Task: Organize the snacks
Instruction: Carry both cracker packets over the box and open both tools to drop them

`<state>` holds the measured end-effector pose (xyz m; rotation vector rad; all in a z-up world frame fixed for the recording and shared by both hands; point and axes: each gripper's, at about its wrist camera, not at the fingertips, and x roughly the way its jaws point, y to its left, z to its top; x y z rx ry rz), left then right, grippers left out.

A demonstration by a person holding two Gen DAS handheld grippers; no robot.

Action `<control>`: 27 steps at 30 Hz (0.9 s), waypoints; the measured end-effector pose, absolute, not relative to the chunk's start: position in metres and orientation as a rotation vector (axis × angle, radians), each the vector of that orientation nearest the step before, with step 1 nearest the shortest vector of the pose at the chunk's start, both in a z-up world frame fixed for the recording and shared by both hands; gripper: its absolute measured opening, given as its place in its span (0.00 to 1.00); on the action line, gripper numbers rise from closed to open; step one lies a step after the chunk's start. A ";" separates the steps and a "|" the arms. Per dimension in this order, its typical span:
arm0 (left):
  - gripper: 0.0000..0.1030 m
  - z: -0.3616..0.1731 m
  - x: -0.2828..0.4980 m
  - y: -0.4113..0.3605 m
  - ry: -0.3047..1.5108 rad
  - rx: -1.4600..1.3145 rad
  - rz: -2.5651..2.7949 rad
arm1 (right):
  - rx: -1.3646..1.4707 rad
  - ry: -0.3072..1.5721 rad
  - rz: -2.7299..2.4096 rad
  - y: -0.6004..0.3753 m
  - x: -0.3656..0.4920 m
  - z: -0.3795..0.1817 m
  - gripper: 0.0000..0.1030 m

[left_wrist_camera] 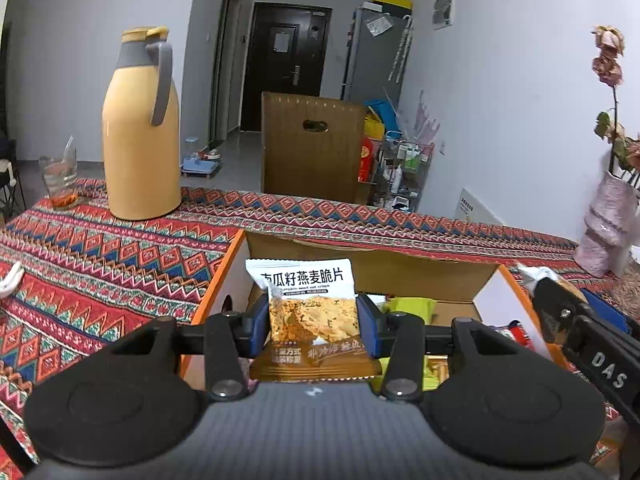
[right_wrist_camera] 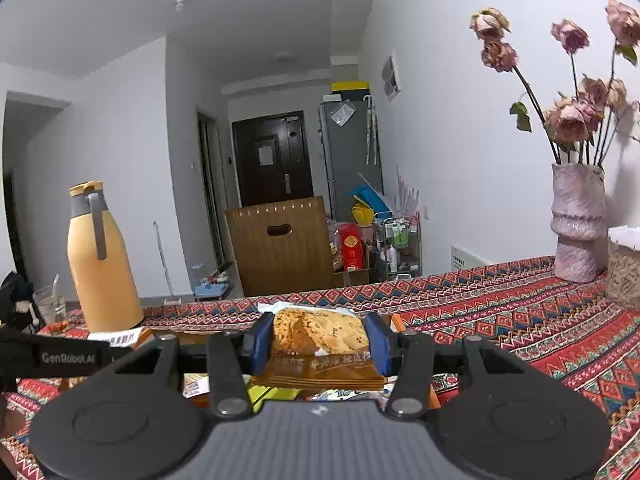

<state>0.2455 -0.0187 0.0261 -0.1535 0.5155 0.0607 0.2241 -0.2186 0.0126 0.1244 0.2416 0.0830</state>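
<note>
Left wrist view: the left gripper (left_wrist_camera: 313, 322) pinches an oat crisp packet (left_wrist_camera: 310, 312) between its blue pads (left_wrist_camera: 259, 326), the packet upright with its white top raised over an open cardboard box (left_wrist_camera: 372, 260). The box sits on a patterned tablecloth (left_wrist_camera: 100, 248) and holds more snacks, among them a green packet (left_wrist_camera: 412, 306) (others are too hidden to name). A yellow flask (left_wrist_camera: 140, 132) and a glass (left_wrist_camera: 60, 178) stand at the far left of the table, well apart from the box. The right gripper's body shows at the right edge, near the box's corner. Right wrist view: the right gripper (right_wrist_camera: 319, 344) grips a second crisp packet (right_wrist_camera: 320, 340) by both sides, lying tilted back, above the table. A vase (right_wrist_camera: 578, 220) of dried roses stands far right by the wall.
</note>
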 end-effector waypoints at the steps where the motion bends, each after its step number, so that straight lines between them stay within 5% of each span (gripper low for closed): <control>1: 0.44 0.022 0.245 -0.016 0.510 -0.163 0.067 | 0.134 0.232 0.083 -0.220 0.224 0.009 0.46; 14: 0.44 0.004 0.249 -0.013 0.529 -0.145 0.055 | 0.097 0.307 0.111 -0.212 0.232 -0.013 0.47; 16: 0.57 0.004 0.246 -0.014 0.520 -0.145 0.057 | 0.091 0.311 0.115 -0.211 0.230 -0.014 0.48; 18: 0.80 0.005 0.244 -0.012 0.510 -0.151 0.072 | 0.087 0.311 0.104 -0.211 0.229 -0.015 0.61; 20: 0.96 0.006 0.241 -0.010 0.489 -0.158 0.113 | 0.095 0.306 0.090 -0.214 0.228 -0.015 0.93; 27: 1.00 0.007 0.238 -0.002 0.476 -0.195 0.141 | 0.135 0.309 0.064 -0.222 0.225 -0.015 1.00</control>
